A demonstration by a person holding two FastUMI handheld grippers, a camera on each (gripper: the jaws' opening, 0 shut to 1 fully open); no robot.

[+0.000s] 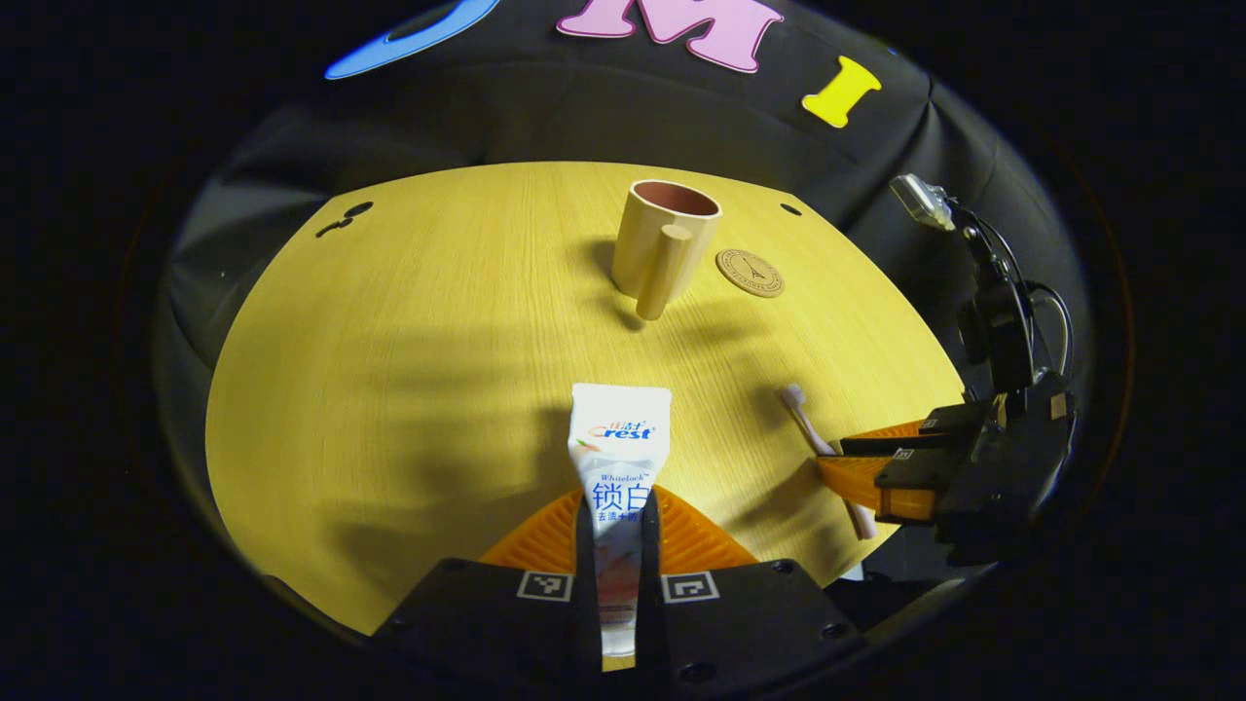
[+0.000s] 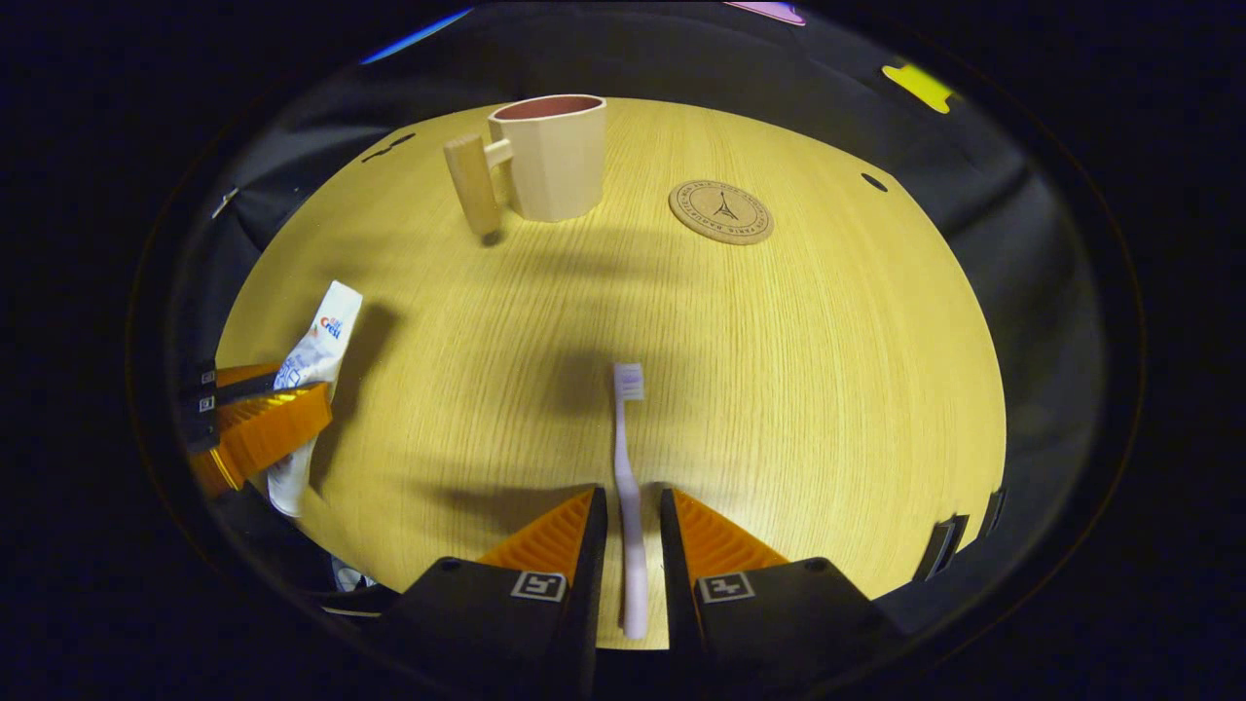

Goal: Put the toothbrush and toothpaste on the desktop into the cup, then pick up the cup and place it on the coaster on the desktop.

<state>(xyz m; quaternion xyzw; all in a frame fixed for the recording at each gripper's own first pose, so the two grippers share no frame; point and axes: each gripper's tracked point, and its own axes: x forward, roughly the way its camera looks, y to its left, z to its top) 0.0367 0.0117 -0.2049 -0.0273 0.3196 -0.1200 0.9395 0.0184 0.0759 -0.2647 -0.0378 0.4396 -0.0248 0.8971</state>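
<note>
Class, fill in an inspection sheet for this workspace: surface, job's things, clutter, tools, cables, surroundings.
Surface: round wooden desktop, small holes near its edge.
Job's things: cup upright, empty; coaster bare beside it; toothpaste and toothbrush outside the cup.
Clutter: nothing seen.
Tools: left tool shut on toothpaste; right tool straddles toothbrush, contact unclear.
Cables: black leads above right tool.
Surroundings: black cloth wall.

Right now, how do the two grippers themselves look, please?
Both the left gripper and the right gripper have a black blocky body with screws, two square black-and-white markers and ribbed, wedge-shaped fingers. In the left gripper view, the right gripper carries a small grey device on a black mast with cables.
</note>
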